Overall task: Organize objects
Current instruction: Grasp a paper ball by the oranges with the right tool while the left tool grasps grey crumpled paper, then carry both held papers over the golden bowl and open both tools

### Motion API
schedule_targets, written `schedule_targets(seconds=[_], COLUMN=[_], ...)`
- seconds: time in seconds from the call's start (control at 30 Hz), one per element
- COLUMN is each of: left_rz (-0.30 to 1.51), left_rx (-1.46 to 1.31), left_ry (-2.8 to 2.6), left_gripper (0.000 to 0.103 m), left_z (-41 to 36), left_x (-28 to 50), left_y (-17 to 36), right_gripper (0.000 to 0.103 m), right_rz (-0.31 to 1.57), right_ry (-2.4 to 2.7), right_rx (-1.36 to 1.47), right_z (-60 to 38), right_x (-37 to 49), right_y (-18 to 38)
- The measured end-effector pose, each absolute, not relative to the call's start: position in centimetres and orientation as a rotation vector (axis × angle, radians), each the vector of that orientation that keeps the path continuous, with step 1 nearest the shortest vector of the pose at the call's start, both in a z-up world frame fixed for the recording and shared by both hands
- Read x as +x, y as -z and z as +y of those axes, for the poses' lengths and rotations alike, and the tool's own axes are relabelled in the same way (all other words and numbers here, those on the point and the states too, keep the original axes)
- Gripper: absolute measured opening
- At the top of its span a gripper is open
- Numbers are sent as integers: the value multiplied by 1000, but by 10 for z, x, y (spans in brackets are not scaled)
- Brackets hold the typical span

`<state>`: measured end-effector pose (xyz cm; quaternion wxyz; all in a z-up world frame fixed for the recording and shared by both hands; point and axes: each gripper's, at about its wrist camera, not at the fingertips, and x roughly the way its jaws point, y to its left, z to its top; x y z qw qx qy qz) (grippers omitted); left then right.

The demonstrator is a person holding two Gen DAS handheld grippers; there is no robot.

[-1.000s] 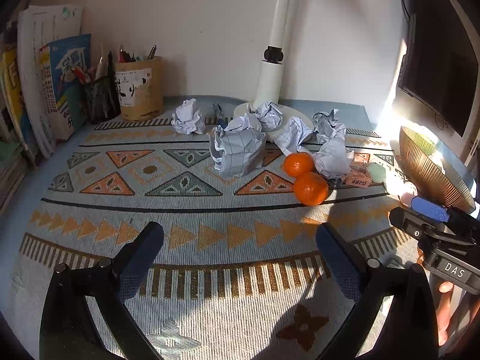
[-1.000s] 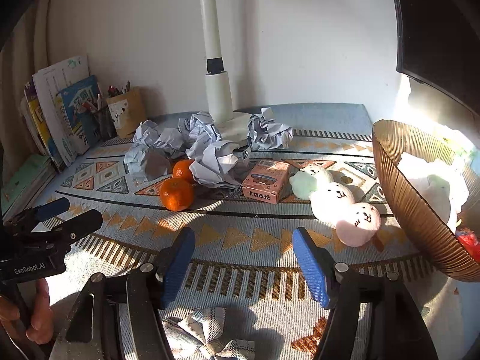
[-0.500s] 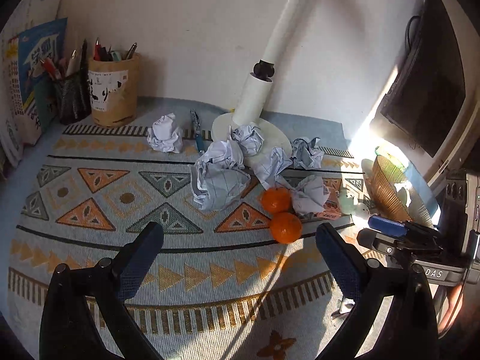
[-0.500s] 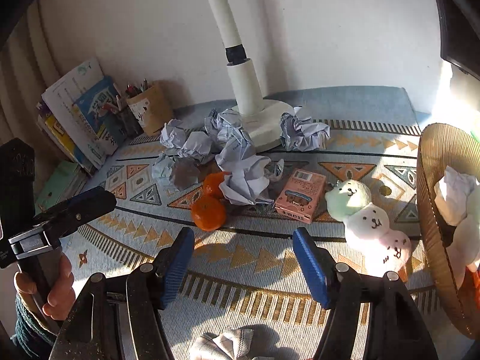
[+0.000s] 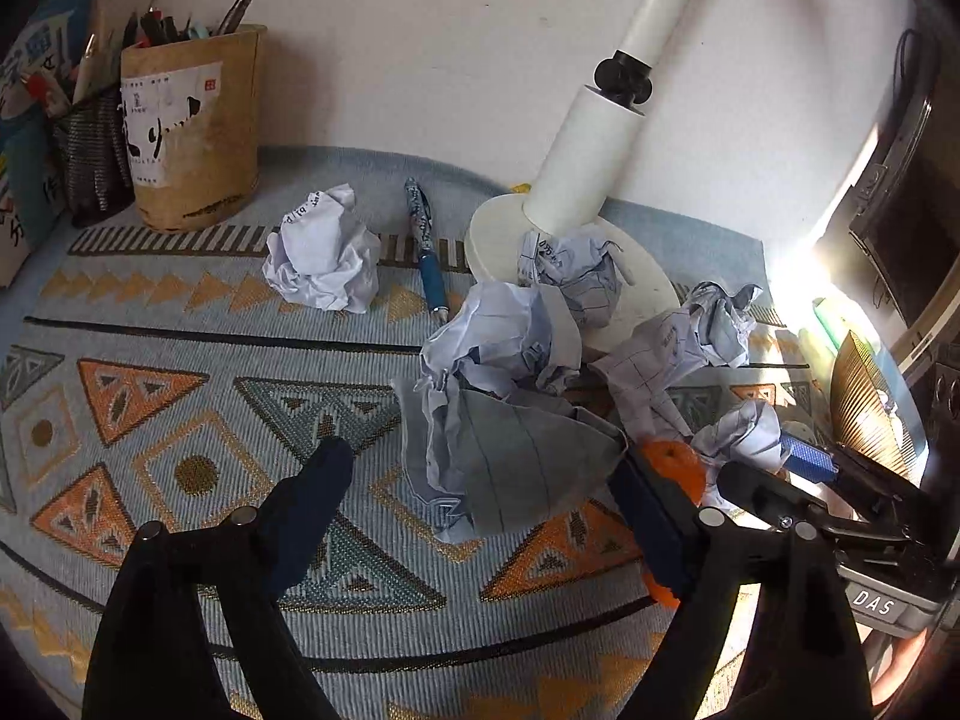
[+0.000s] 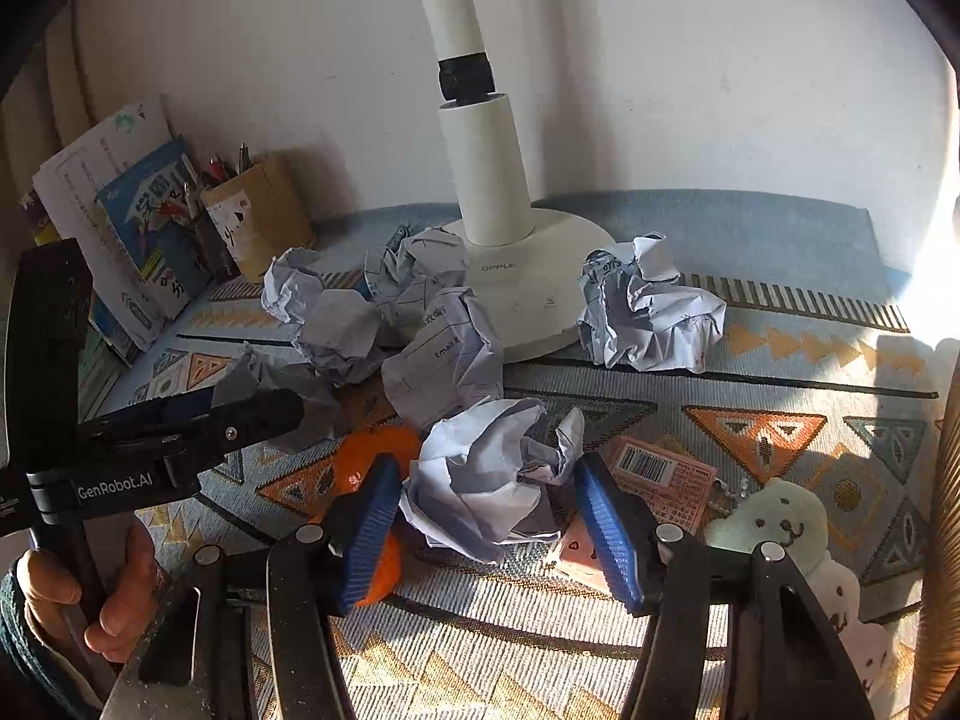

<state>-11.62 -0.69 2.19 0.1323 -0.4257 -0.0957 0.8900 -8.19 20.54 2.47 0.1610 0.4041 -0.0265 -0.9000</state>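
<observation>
Several paper balls (image 6: pixel 486 480) litter the patterned mat (image 5: pixel 180 420) by a white wall (image 6: pixel 720 90); both grippers' fingers (image 6: pixel 606 534) spread

"GenRobot.AI" is printed on the left gripper (image 6: pixel 198 414), left of the right jaws. "OPPLE" marks the lamp base (image 6: pixel 540 276) beyond them. A crumpled paper (image 6: pixel 444 354) ahead reads "Email". "DAS" shows on the right gripper (image 5: pixel 804 462), right of the left jaws.

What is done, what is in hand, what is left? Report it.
Done: nothing clearly sorted yet. In hand: the right gripper is open around a paper ball, the left gripper around a bigger wad. Left: other paper balls, oranges, pen, pink box, plush toys on the mat.
</observation>
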Motion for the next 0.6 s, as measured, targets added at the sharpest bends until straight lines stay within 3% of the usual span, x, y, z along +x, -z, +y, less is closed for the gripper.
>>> schedule_targets(seconds=[0.07,0.1,0.2,0.6], left_rz=[-273,-259,-174,72], left_rx=[-1234,-1225,-1179,-984], left_ry=[-2588,-2581,-2614,-2598], left_gripper=[74,60,50,50], left_z=[-6,-4,6,42], left_x=[-116,-115,-108,-32], left_y=[-22,-23,-29,-88], right_gripper=[53,52,51,51], right_rz=[-83,-83,-84,-63], right_ry=[2569,2573,2604,2683], right_rx=[1143,1138,1099,934], right_z=[206,206,210,227], right_x=[-80,-79,-74,19], right_y=[-25,-25,-29,-73])
